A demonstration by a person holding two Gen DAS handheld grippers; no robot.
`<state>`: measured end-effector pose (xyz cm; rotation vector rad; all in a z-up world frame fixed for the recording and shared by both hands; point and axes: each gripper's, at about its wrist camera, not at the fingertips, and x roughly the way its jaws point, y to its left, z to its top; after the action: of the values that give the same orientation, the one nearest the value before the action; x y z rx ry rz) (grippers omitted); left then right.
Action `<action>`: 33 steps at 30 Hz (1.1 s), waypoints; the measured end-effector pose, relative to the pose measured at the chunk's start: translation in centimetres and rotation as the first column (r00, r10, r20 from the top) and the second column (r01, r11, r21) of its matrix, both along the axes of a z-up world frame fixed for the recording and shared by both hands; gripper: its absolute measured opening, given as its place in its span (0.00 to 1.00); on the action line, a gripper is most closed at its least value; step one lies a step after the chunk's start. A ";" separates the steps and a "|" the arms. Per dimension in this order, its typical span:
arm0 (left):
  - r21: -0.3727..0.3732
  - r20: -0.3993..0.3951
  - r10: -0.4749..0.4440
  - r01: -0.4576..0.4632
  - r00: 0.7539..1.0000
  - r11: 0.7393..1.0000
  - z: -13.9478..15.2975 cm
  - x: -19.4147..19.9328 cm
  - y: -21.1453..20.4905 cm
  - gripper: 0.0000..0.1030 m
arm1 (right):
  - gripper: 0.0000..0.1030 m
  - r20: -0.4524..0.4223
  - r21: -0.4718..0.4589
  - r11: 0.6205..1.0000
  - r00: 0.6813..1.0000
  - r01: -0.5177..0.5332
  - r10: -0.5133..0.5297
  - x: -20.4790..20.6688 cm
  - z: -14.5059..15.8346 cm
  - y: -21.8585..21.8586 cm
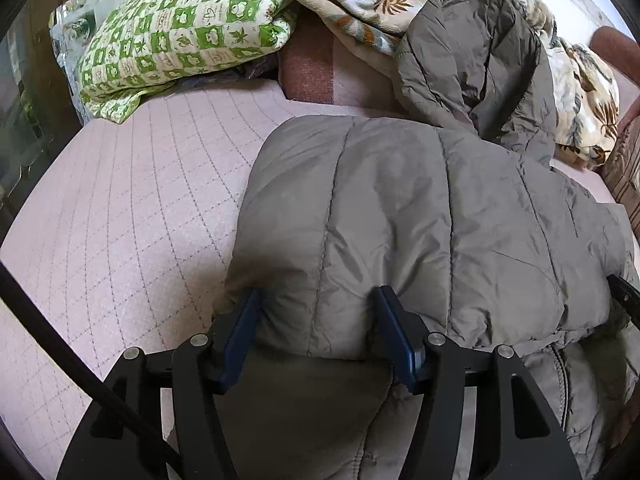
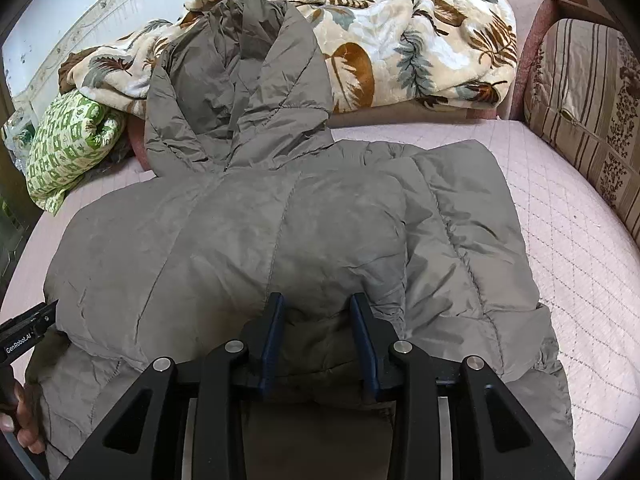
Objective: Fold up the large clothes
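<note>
**On the pink bed: grey puffer jacket, both claws on its near fold**

On the far left, a green-and-cream checked quilt (image 1: pixel 180 36), plump and folded, sits at the edge of the bed (image 1: pixel 120 200), whose pink cover is stitched in a thin diamond grid.

Left claw (image 1: pixel 316 308): dark blue pads clamped on a thick roll of the jacket (image 1: pixel 400 220), jaws held about half apart by the padding bunched between them.

Jacket: grey-brown quilted shell, slightly shiny, creased, with long stitched channels. It lies across the middle of the bed, its body doubled over toward the cameras; the hood (image 2: pixel 240 80) stands crumpled at the far side, leaning on the blanket. A zip line shows on the under layer, lower right in the left wrist view.

Right claw (image 2: pixel 318 312): jaws narrower, pinching the same near fold further along. A hand (image 2: pixel 20 420) on the other tool's handle shows at the lower left of the right wrist view.

Behind: fleecy leaf-print blanket (image 2: pixel 400 48), heaped along the back. Far right: striped, flower-patterned cushion (image 2: pixel 580 120) against a reddish upholstered arm (image 2: pixel 532 20).
</note>
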<state>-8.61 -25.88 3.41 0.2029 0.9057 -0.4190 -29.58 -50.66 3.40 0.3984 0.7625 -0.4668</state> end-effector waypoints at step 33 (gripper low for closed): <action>-0.144 -0.021 -0.074 0.070 0.997 0.987 4.9 -3.0 2.0 0.59 | 0.40 0.012 0.288 0.955 0.997 -0.072 0.071 -9.4 4.3 12.7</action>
<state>-11.56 -23.84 8.26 0.0987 0.8917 -0.5530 -38.99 -37.97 7.74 0.6409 0.8435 -0.2869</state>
